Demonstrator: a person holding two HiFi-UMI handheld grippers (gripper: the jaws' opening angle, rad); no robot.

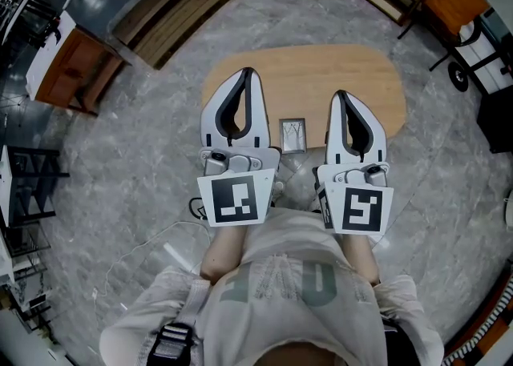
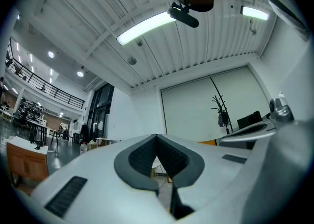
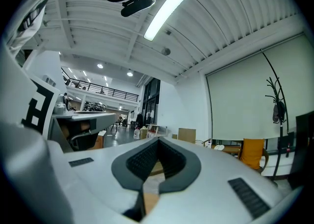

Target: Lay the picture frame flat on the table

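From the head view, the small picture frame (image 1: 292, 135) sits at the near edge of the wooden table (image 1: 321, 76), flanked by the left gripper (image 1: 247, 72) and right gripper (image 1: 341, 94), whose tips reach past it over the table. The left gripper view shows that claw (image 2: 156, 136) closed tip to tip on nothing, with no frame in sight. The right gripper view shows the same (image 3: 158, 139), so I judge one claw should part, draw back to the table's near edge and ease the frame down by its top rim.

A light wooden table (image 1: 321, 76) bears one small picture frame (image 1: 292, 135).
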